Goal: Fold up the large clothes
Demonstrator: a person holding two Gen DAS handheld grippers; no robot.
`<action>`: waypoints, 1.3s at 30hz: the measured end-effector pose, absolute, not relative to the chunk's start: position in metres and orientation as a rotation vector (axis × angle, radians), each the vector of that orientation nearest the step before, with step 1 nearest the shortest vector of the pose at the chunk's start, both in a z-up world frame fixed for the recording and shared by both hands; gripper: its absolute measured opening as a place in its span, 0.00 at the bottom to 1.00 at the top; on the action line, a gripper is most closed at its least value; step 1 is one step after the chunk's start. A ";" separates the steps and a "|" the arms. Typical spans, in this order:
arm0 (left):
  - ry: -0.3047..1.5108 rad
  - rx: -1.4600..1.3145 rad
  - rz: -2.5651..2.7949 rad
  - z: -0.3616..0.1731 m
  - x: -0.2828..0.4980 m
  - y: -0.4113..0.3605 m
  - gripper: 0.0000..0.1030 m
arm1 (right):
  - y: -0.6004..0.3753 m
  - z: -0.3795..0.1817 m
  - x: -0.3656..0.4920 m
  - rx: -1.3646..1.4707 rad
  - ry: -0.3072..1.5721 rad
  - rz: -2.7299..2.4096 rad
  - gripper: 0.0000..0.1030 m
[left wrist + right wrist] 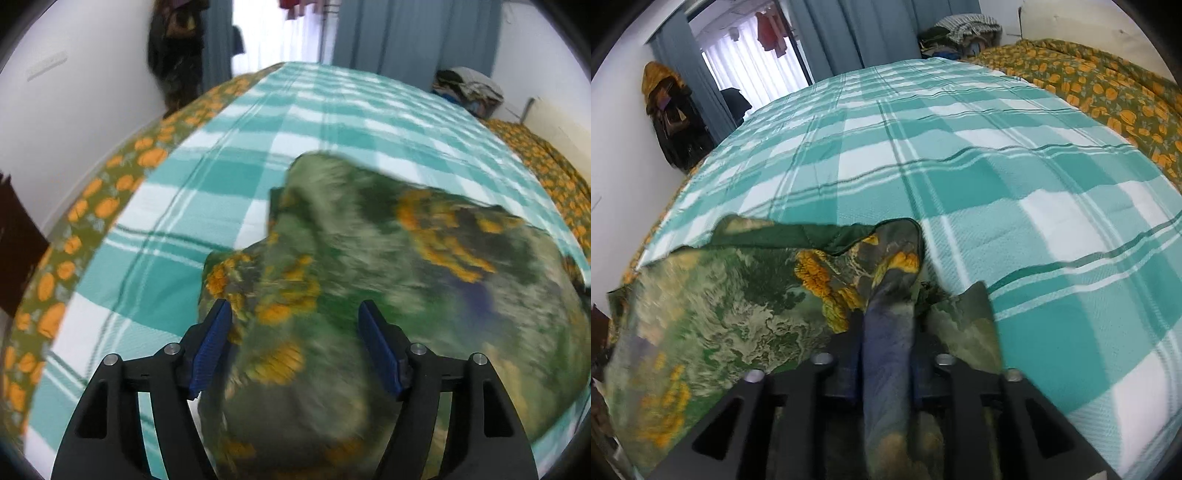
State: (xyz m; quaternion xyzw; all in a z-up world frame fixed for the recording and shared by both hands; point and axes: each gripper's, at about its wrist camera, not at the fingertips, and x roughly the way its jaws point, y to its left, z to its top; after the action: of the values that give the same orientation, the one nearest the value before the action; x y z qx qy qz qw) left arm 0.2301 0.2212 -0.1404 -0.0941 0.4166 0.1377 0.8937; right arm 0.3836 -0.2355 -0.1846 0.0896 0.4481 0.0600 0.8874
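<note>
Fabric is filling the near part of both views: a large green garment (369,258) printed with orange flowers is lying bunched at the near edge of the bed, on the teal and white checked cover (960,155). The left gripper (295,354) is standing with its blue pads (214,347) wide apart, the cloth passing loosely between them and touching neither that I can see. The right gripper (886,365) is showing a rolled ridge of the garment running up between its fingers; they are sitting close on either side of it, but the cloth is hiding the pads, so whether they are pressing or just letting go I cannot tell.

To my eye a fold is being finished and the cloth is being released. The next move is calling for both grippers to come clear of the fabric without dragging it, then to find a fresh edge or corner of the heap for another fold.

Farther off, the checked cover is lying mostly flat with slight ripples, and an olive bedspread with orange flowers (1100,85) is showing along both side edges. Beyond the far edge, blue-grey curtains (406,33) are hanging by a bright window, dark clothes (670,114) are hanging on the left wall, and a pile of laundry (964,33) is sitting in the far right corner.
</note>
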 end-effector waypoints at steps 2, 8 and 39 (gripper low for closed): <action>0.834 -0.150 0.247 -0.123 0.229 0.200 0.77 | -0.234 -0.160 0.374 0.111 0.892 0.100 0.57; 0.808 -0.046 0.056 -0.105 0.270 0.118 0.82 | -0.192 -0.113 0.339 -0.025 0.820 0.230 0.57; 0.861 -0.107 0.031 -0.115 0.334 0.106 0.88 | -0.223 -0.164 0.276 0.133 0.766 0.279 0.57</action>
State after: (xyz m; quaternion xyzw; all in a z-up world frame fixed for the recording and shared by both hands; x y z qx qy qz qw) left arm 0.3344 0.1056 -0.1155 -0.0519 0.4170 0.0152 0.9073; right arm 0.2759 -0.2234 -0.1643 0.0644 0.3723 0.1354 0.9159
